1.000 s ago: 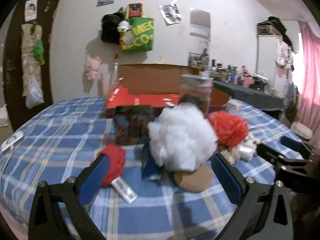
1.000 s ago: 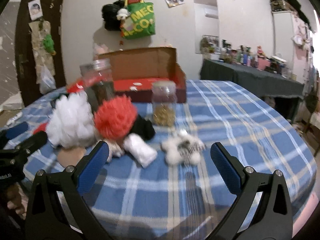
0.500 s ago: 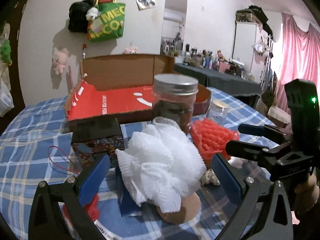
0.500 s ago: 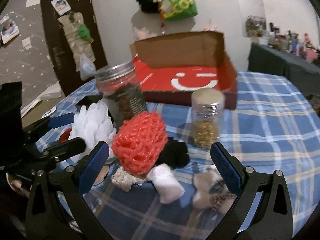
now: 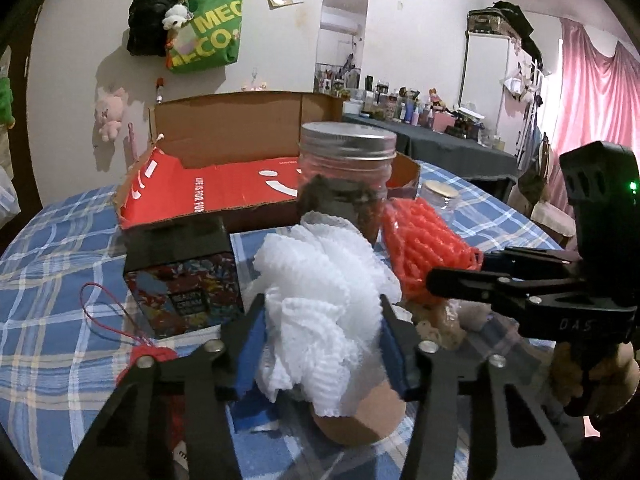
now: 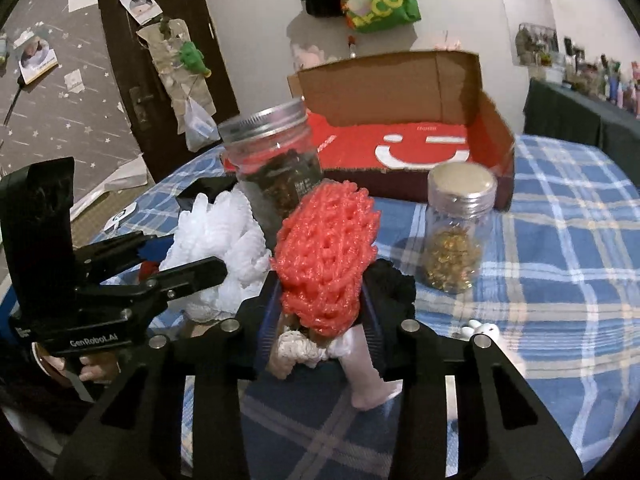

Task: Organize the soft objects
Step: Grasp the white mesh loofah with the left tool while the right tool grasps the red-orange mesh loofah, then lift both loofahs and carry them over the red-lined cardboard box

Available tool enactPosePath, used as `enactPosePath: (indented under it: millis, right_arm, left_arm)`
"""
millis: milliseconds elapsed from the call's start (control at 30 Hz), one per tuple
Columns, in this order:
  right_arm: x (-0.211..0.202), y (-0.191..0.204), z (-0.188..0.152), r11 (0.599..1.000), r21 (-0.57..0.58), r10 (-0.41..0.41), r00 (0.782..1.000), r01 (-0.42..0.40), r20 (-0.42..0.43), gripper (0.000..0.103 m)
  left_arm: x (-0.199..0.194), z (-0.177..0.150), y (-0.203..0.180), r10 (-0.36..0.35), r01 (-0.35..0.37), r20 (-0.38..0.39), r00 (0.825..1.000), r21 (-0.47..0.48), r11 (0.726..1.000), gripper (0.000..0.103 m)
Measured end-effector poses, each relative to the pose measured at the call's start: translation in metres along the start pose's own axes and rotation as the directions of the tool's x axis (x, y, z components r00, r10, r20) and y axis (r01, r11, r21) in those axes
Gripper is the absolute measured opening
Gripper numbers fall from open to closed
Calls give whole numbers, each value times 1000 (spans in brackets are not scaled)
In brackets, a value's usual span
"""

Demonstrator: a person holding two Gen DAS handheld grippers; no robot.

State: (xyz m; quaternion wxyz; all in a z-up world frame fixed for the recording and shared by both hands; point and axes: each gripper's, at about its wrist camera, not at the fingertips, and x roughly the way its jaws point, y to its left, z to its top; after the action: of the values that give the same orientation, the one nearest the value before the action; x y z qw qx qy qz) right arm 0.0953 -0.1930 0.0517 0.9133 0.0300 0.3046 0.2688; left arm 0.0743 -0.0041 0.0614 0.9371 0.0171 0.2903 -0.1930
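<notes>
My left gripper (image 5: 320, 344) is shut on a white mesh bath pouf (image 5: 320, 292), squeezing its lower part; the pouf also shows in the right wrist view (image 6: 216, 248). My right gripper (image 6: 320, 324) is shut on a coral-red mesh pouf (image 6: 328, 256), which also shows in the left wrist view (image 5: 424, 252). An open cardboard box with a red lining (image 5: 224, 188) stands behind them on the blue plaid cloth. A white sock (image 6: 360, 364), a cream knitted piece (image 6: 292, 348) and a black soft item (image 6: 392, 284) lie under the red pouf.
A tall glass jar with a metal lid (image 5: 344, 176) stands just behind both poufs. A small jar of golden bits (image 6: 456, 232) is to the right. A dark printed box (image 5: 184, 276), a red yarn item (image 5: 148, 356) and a tan round pad (image 5: 360, 416) lie close by.
Both grippers moved forward and closed: the left onto the white pouf, the right onto the red pouf. Both were open and apart from them before.
</notes>
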Motion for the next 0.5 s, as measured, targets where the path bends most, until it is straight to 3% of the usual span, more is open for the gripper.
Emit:
enactPosePath:
  millis: [200, 500]
  right_arm:
    - [-12, 2, 1, 1000, 13, -12, 1000, 12, 29, 36]
    - [-33, 6, 1, 999, 18, -43, 997, 42, 68, 35]
  left_arm:
    - [-10, 2, -3, 0, 0, 20, 1000, 14, 1000, 39]
    - [-32, 9, -3, -11, 11, 59, 998, 6, 1000, 38]
